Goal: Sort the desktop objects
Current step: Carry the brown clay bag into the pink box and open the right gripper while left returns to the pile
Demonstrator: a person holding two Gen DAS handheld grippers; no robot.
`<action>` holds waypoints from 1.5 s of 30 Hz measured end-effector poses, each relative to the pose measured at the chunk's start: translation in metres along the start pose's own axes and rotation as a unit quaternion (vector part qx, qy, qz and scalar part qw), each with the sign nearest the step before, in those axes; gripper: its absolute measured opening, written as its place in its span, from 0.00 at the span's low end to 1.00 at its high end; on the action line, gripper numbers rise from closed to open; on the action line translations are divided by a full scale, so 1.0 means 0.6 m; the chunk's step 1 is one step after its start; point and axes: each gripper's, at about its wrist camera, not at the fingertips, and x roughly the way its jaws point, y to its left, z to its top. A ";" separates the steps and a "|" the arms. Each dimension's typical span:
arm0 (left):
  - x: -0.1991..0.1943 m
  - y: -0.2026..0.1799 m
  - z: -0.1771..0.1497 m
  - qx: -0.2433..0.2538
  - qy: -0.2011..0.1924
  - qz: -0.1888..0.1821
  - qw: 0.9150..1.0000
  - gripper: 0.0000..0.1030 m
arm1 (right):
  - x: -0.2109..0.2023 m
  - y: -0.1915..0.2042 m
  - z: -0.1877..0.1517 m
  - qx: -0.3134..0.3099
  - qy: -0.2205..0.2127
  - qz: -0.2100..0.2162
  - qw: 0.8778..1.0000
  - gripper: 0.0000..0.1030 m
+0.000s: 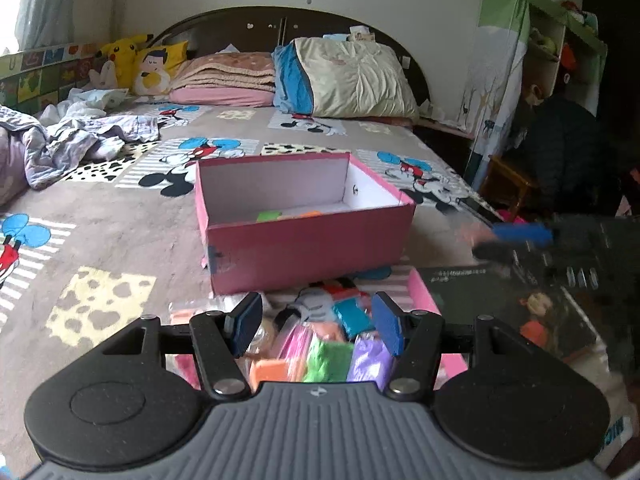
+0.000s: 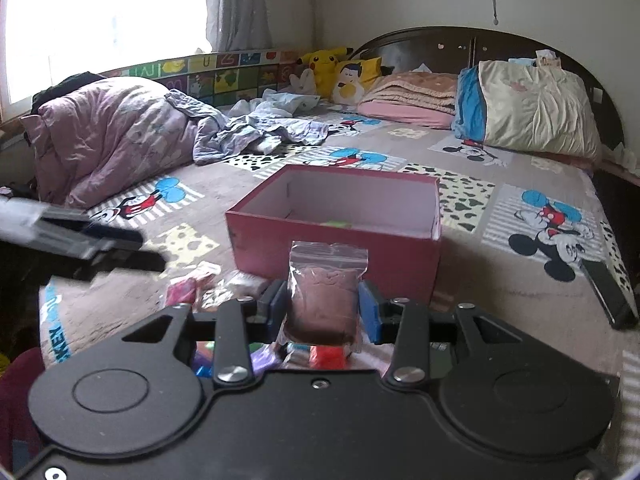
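A pink open box [image 1: 308,240] stands on the bed, with a green and an orange clay packet [image 1: 269,215] inside; it also shows in the right wrist view [image 2: 336,252]. My left gripper [image 1: 316,328] is open and empty above a pile of coloured clay packets [image 1: 328,356] lying in a pink lid [image 1: 424,296]. My right gripper [image 2: 322,310] is shut on a clear bag of brown clay [image 2: 324,300], held upright in front of the box. The right gripper also shows blurred in the left wrist view [image 1: 512,240].
A dark book [image 1: 500,304] lies right of the lid. A black phone [image 2: 608,292] lies on the bed's right side. Loose packets [image 2: 208,280] lie left of the box. Bedding [image 2: 120,140], pillows [image 2: 536,108] and plush toys [image 2: 324,64] fill the far bed.
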 end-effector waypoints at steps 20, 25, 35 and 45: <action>-0.010 0.027 -0.076 -0.015 0.016 0.008 1.000 0.57 | 0.145 -0.058 0.107 -0.021 0.023 -0.016 0.999 0.37; -0.007 0.038 -0.084 -0.026 0.019 0.005 0.999 0.57 | 0.201 -0.072 0.131 -0.018 0.043 -0.018 0.999 0.37; 0.002 0.064 -0.102 -0.047 0.030 0.008 0.998 0.57 | 0.311 -0.088 0.140 -0.002 0.101 -0.017 0.995 0.38; 0.006 0.081 -0.114 -0.060 0.037 0.011 0.997 0.57 | 0.387 -0.094 0.129 0.001 0.169 -0.033 0.985 0.38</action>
